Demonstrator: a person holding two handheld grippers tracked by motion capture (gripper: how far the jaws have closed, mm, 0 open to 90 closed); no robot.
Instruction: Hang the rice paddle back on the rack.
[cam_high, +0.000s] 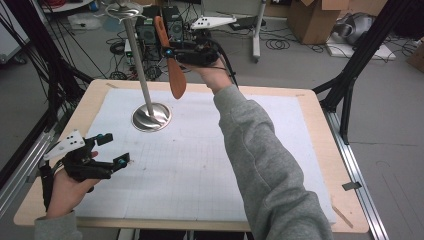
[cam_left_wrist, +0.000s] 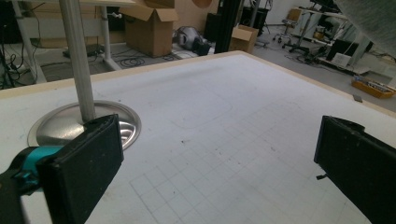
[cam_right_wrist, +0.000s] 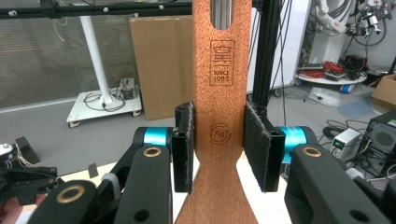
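Note:
A brown wooden spatula (cam_high: 176, 82) hangs upright above the table's far edge with its blade down, and my right gripper (cam_high: 170, 52) is shut on its handle. In the right gripper view both pads press the stamped handle of the spatula (cam_right_wrist: 219, 93) from either side, at my right gripper (cam_right_wrist: 219, 144); a slot is cut in the handle's top end. Just left of it stands a metal stand (cam_high: 151, 117), a round base with a tall pole. My left gripper (cam_high: 114, 150) rests open and holds nothing at the table's front left. The stand (cam_left_wrist: 60, 128) lies ahead of my left gripper (cam_left_wrist: 219, 154).
A white gridded mat (cam_high: 200, 165) covers the wooden table (cam_high: 320, 150). Black frame posts (cam_high: 350, 85) stand at the right, and more black posts and cables at the left. Electronics boxes (cam_high: 150, 30) and a cardboard box (cam_high: 312, 20) sit on the floor beyond the far edge.

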